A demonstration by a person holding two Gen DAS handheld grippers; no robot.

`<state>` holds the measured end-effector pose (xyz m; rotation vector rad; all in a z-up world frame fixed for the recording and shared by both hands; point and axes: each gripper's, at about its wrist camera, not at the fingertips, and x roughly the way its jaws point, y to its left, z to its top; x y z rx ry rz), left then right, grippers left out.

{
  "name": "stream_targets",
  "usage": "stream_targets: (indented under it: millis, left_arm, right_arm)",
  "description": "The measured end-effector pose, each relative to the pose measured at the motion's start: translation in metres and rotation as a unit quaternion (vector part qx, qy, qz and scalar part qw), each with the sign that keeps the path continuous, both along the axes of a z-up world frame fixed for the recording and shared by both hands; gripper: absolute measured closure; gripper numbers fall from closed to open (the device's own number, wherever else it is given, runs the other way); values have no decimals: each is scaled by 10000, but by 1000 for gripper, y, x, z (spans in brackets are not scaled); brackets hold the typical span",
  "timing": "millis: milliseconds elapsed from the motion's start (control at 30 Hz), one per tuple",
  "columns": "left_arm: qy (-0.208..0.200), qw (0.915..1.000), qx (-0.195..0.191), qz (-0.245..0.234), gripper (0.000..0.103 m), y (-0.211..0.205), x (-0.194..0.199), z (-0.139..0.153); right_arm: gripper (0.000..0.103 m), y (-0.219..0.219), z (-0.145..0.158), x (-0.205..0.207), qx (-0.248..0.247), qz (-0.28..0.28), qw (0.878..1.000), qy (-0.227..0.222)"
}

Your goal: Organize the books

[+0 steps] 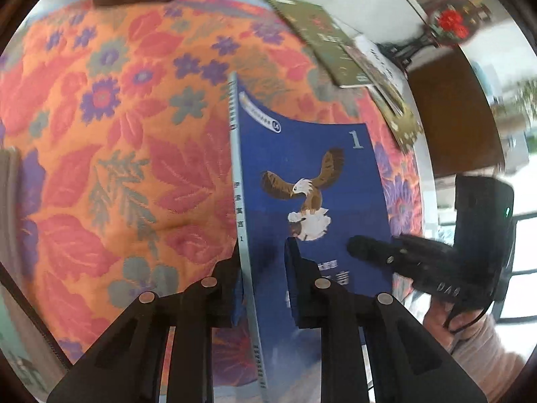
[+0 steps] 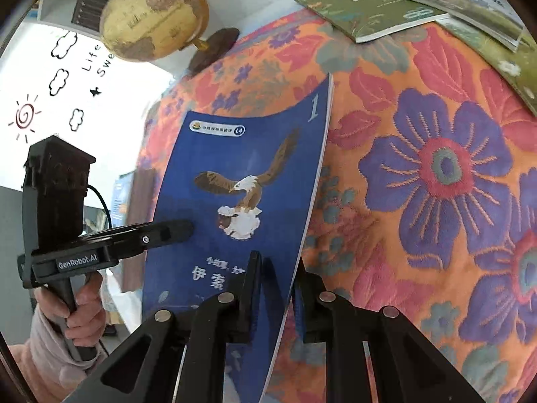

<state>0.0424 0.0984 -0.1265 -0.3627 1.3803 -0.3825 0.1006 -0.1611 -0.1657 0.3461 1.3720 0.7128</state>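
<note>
Book, blue (image 1: 312, 181), one, eagle on cover, numbered 1: raised above the floral-clothed surface (image 1: 110, 154), clamped by my left hand-held gripper (image 1: 263, 268) at its spine and my right hand-held gripper (image 2: 277, 288) at its open edge. Books, green (image 2: 362, 3), several overlapping, count unclear. Globe (image 2: 151, 16), one.
</note>
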Motion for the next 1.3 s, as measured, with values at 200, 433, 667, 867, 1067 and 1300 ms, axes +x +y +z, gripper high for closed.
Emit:
stream_targets:
  millis: [200,433,667,867,1067,1300]
  left_arm:
    - [-164,9991,265,-285,85,-13,-5,13]
    - [-389,9978,361,-388,83,-23,-12,31]
    - [-562,9968,377,-434,82,-24,-16,49]
    - [-684,9959,379,-462,82,-23,-21,65]
    - [-783,9951,349,-496,82,-23,-28,77]
    - [-868,9945,310,-489,82,-16,-35,87]
  right_arm:
    - [86,-3,24,-6,-139,55,9996,-254]
    - [86,-3,43,-14,-184,99,9989,-425]
    - [86,-6,62,-20,-149,32,9984,-544]
    - [86,-6,77,-25,-147,-1,9978,-641]
    - [86,-5,90,-32,-213,-104,9975,-673]
    - [86,1,105,-38,-294,-187,9969,-709]
